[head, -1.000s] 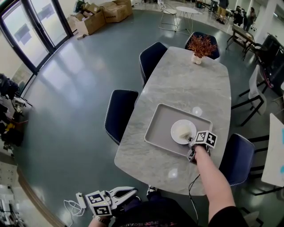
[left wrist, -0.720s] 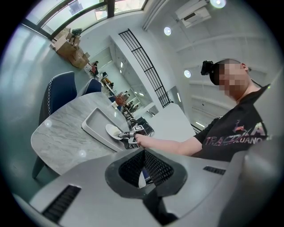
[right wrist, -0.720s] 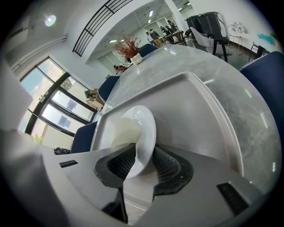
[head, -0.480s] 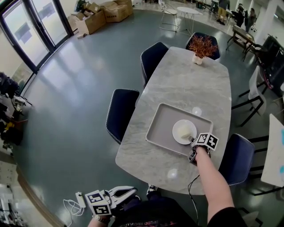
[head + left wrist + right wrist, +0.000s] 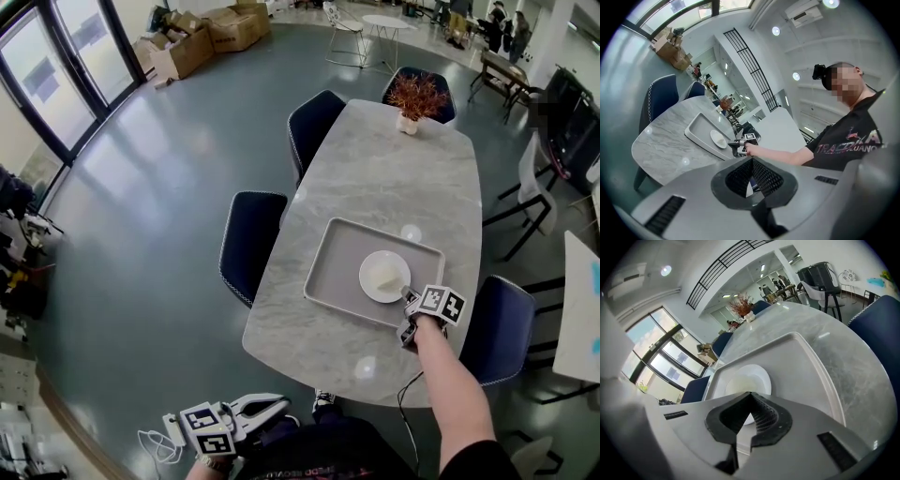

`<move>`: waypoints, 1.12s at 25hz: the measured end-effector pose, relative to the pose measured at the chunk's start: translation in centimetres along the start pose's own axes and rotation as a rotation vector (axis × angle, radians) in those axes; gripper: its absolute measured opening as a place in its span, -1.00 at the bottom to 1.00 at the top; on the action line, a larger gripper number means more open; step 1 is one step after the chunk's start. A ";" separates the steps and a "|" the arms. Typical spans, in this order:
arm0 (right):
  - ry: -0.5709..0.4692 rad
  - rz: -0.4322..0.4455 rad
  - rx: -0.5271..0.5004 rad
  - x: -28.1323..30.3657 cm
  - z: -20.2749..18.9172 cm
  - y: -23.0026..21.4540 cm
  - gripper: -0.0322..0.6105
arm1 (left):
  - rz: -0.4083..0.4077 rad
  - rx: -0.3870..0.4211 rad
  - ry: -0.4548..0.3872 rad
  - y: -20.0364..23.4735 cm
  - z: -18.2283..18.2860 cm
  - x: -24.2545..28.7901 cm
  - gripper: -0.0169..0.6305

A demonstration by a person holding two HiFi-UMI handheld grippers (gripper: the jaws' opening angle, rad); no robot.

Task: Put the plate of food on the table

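On the grey tray (image 5: 333,258) sits the white plate (image 5: 384,277), a pale mound of food (image 5: 387,273) on it; what the food is cannot be made out. Right gripper (image 5: 406,296) has its jaws closed together on the plate's near rim, which its body partly covers in its own view. Tray rests on the near half of a long marble table (image 5: 394,178), with dark blue chairs (image 5: 251,239) along its sides and a red plant (image 5: 415,97) at the far end. Around it lies glossy grey floor (image 5: 159,197), with cardboard boxes (image 5: 202,37) by glass doors. Left gripper (image 5: 279,402), low beside the person, has its jaws together on nothing.
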State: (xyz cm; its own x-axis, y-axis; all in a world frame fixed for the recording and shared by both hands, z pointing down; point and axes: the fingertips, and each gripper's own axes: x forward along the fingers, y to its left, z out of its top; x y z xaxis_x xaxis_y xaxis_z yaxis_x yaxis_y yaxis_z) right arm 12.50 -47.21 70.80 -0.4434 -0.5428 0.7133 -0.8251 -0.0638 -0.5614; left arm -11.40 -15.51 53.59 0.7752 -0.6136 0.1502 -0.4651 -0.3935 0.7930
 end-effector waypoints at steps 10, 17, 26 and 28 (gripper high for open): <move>-0.097 0.283 0.051 -6.6 -4.3 6.6 -0.87 | -0.061 0.040 0.081 0.1 1.0 -2.1 -0.92; -0.132 0.382 0.053 -12.9 -11.5 11.5 -0.87 | -0.137 0.074 0.163 -0.4 0.6 -5.3 -0.92; -0.169 0.427 0.035 -18.9 -22.8 17.2 -0.87 | -0.238 0.081 0.223 -0.7 -0.8 -10.8 -0.93; -0.165 0.437 0.020 -20.0 -25.4 18.7 -0.87 | -0.261 0.083 0.236 -1.1 -1.2 -12.0 -0.92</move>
State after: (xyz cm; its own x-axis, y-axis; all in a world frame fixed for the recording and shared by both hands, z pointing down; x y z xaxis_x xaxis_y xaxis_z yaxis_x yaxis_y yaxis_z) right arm -2.90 -16.26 56.68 -0.6848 -0.6482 0.3329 -0.5659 0.1853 -0.8034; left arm -19.64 -6.90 51.67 0.9453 -0.3138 0.0886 -0.2639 -0.5766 0.7732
